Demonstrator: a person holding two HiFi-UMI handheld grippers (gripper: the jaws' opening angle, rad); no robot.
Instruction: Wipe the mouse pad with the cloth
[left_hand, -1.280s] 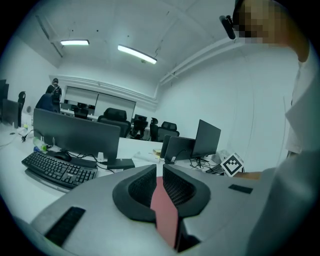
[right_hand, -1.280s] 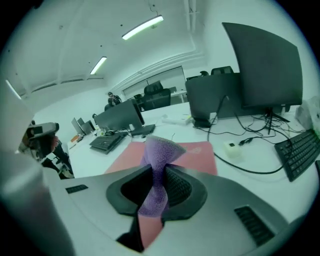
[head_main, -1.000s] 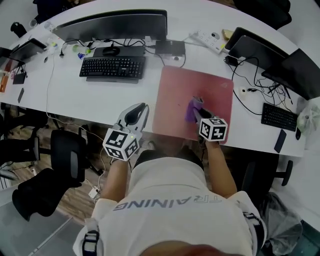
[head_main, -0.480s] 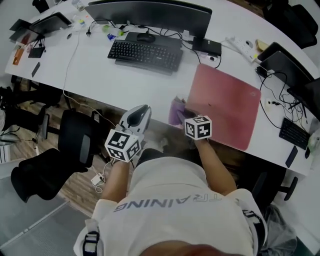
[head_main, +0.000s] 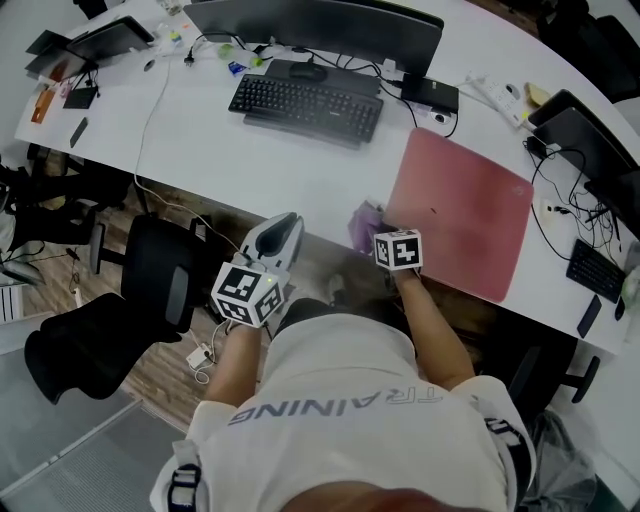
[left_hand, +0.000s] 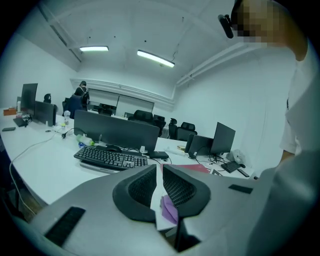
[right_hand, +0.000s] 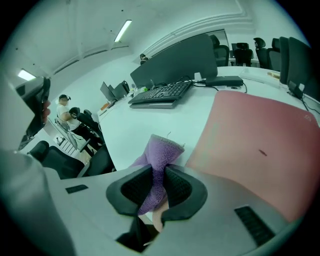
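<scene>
While the left gripper (head_main: 283, 225) hovers at the near edge of the desk (head_main: 200, 150) with its fingers (left_hand: 143, 186) drawn almost together on nothing, the work falls to the right gripper (right_hand: 159, 186), whose fingers are clamped on a bunched purple cloth (right_hand: 159, 150) that sticks out past their tips. Those tips sit over bare desk, just left of the mouse pad (right_hand: 260, 125), so the cloth is beside the pad and not on it. To wipe well, I judge the cloth's free end should be carried rightward over the pad's left edge, pressed flat and dragged in overlapping strokes, firm enough to clean yet light enough not to shove the pad. 1 small dark speck (right_hand: 262, 152), ahead and right of the fingers, may want a pass. Room is generous, since the pad's surface is bare. A keyboard (head_main: 305, 103) lies well beyond the fingertips and to their left. Cables (head_main: 565, 215) crowd the pad's right edge, and the desk's near edge runs close behind the fingers, so strokes should stop short of both.
</scene>
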